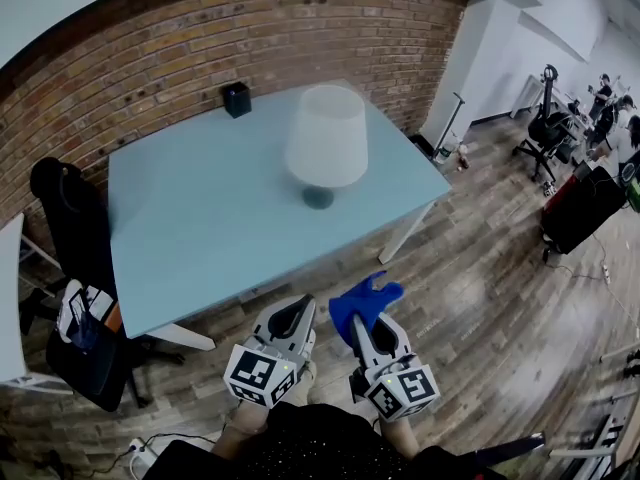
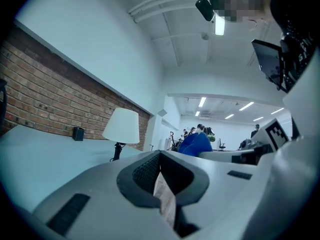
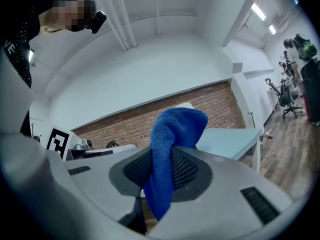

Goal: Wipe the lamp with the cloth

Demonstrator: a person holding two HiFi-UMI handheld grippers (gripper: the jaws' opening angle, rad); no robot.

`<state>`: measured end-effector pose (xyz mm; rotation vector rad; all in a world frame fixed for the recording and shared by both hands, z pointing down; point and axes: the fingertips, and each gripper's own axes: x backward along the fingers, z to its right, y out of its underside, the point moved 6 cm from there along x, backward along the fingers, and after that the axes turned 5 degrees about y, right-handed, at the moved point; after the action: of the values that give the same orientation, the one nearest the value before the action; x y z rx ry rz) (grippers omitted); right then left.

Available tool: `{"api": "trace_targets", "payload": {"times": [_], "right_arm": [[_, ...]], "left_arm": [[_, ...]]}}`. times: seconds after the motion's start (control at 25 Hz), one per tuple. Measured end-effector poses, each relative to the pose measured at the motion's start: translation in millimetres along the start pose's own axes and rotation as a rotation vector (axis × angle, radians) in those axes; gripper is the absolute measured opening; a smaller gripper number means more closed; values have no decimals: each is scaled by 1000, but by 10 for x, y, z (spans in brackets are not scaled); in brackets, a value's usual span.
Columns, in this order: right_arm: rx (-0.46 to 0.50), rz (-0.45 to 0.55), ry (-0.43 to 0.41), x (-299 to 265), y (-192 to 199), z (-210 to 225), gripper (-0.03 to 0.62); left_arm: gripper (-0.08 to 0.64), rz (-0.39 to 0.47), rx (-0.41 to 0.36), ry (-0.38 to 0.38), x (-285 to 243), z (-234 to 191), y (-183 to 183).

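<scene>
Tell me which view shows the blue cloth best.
The right gripper view. There the blue cloth fills the centre, clamped in the right claw, with its weave visible. The head view shows the cloth small, bunched at that claw's tip. The left gripper view catches the cloth only as a small blue lump.

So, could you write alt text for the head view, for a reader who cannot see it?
Seen from above, the right gripper is shut on a blue cloth, short of a pale blue table; the left gripper beside it holds nothing. A lamp with a white shade stands on the table, untouched, before a brick wall.
</scene>
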<state>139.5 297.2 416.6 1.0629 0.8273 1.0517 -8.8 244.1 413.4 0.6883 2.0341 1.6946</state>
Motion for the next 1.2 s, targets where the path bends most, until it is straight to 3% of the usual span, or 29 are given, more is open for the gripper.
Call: {"api": "trace_targets", "payload": {"times": [0.56,0.76,0.88,1.2], "right_arm": [[30,37,40,-1391,-503,664,81],[76,64,-17,-1913,-797,754,81],[95,119,-58,-2151,-1035,791,81],[132,328,-154,-2531,-1794,899,81]], "left_arm": [[9,14,-31,37,-1266,-1060,-432],[8,47,-82,34,-1604,-1471,-770],[8,64,-138,7,-1723,-1728,-993],[9,122,-199,15,-1993,-2039,-1282]]}}
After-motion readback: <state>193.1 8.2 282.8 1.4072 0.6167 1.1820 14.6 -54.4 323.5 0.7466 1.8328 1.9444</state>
